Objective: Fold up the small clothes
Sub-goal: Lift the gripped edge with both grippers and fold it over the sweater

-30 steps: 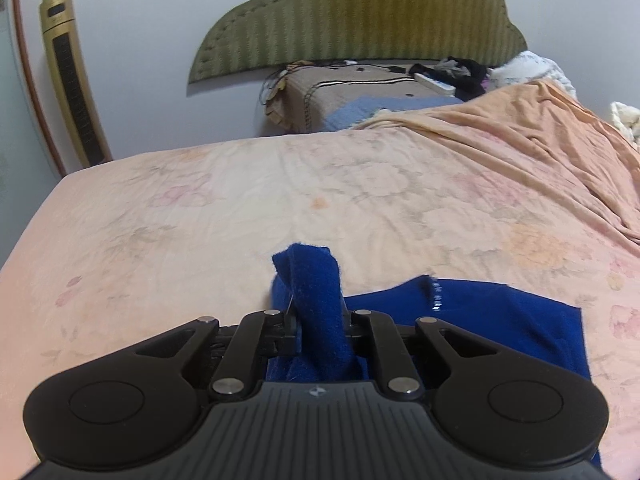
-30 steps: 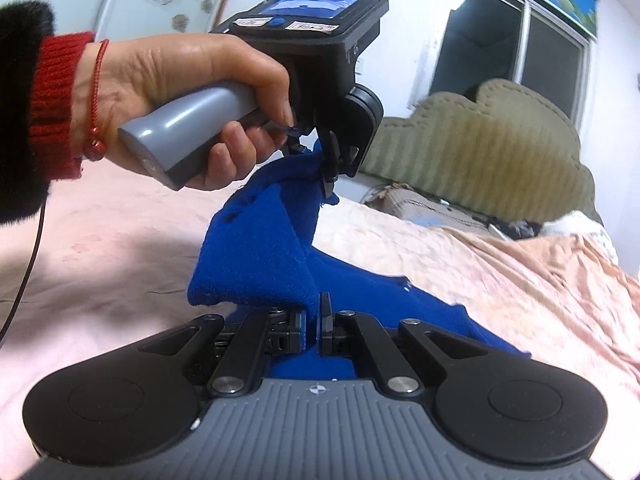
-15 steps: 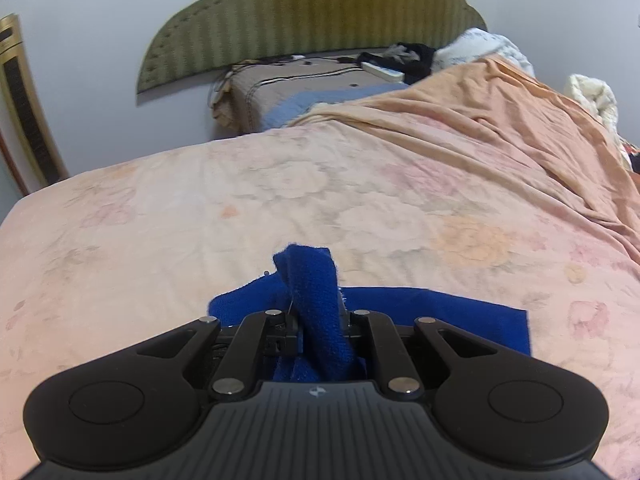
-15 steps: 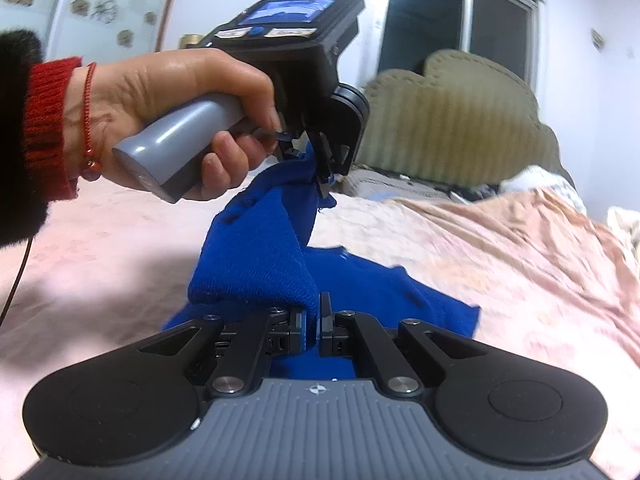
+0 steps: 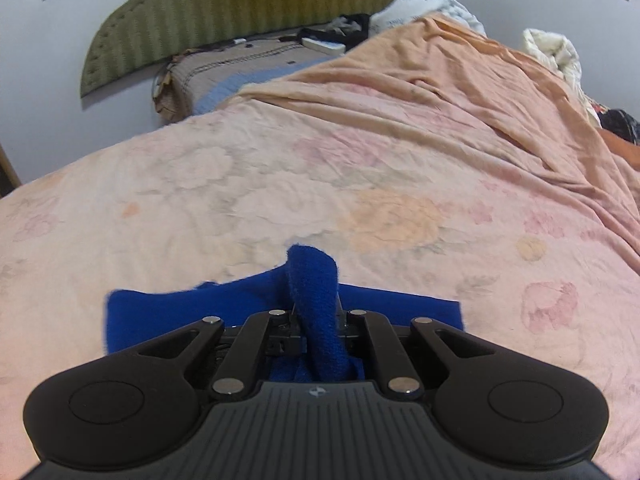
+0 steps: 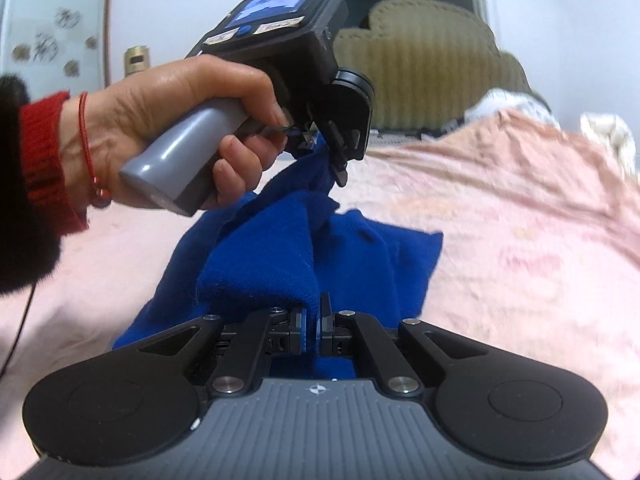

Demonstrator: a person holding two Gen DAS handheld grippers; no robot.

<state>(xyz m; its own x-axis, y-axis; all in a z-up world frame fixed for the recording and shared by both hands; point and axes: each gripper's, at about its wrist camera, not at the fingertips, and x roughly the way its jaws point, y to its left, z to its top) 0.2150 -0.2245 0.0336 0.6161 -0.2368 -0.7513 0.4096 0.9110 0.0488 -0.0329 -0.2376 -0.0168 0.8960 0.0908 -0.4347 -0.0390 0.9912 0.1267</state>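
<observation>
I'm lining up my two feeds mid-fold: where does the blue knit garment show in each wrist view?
Left wrist: blue knit garment lies bottom centre on the floral bedsheet, one fold pinched in the left tool.
Right wrist: garment hangs mid-frame between the right tool and the left tool.
Shared landmark: olive headboard.

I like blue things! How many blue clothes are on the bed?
1. One blue knit garment lies on the pink bedsheet, pinched by the left gripper and the right gripper. Others may be out of view.
</observation>
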